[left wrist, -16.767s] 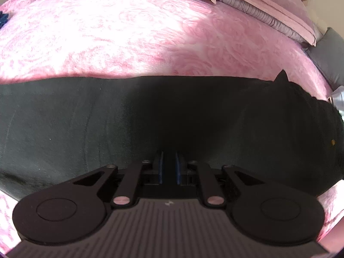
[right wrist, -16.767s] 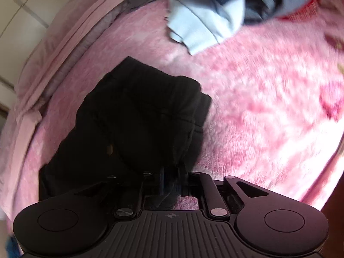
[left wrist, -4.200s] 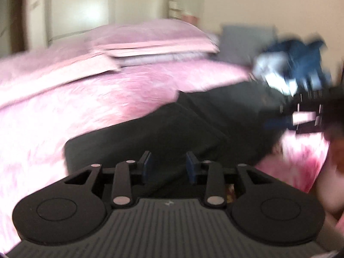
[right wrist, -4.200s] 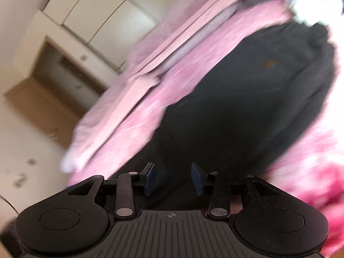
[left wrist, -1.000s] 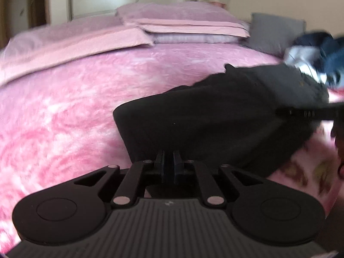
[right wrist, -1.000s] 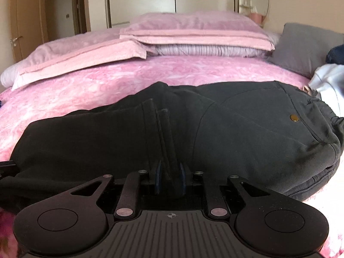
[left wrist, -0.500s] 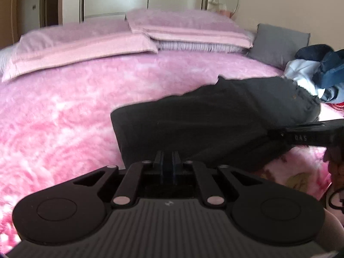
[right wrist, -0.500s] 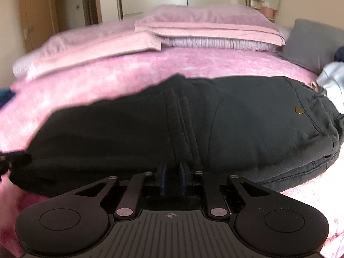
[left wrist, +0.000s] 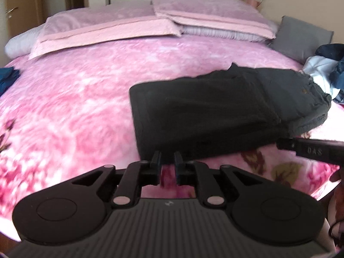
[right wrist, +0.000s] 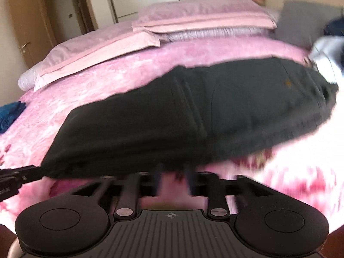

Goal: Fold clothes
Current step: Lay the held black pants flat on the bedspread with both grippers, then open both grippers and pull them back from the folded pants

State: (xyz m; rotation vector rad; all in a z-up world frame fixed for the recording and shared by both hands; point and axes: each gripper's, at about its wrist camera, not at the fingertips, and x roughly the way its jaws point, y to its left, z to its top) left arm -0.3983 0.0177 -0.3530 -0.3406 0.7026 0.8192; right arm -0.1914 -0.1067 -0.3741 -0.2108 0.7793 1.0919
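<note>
The black trousers lie folded on the pink bedspread, waistband to the right. My left gripper hovers just short of their near left corner; its jaws are opening, a narrow gap showing pink cover and no cloth between them. In the right wrist view the same trousers fill the middle, blurred. My right gripper sits just off their near edge, jaws opening wide, nothing between them. The right gripper's finger shows at the right edge of the left wrist view, and the left gripper's tip at the left edge of the right one.
Pink pillows and a grey cushion line the head of the bed. A heap of blue and white clothes lies at the right, a blue garment at the left. Wardrobe doors and a wooden door stand behind.
Both grippers were shut on the trousers' near edge; they have let go and pulled back toward me, jaws now apart. The trousers lie free on the bed.
</note>
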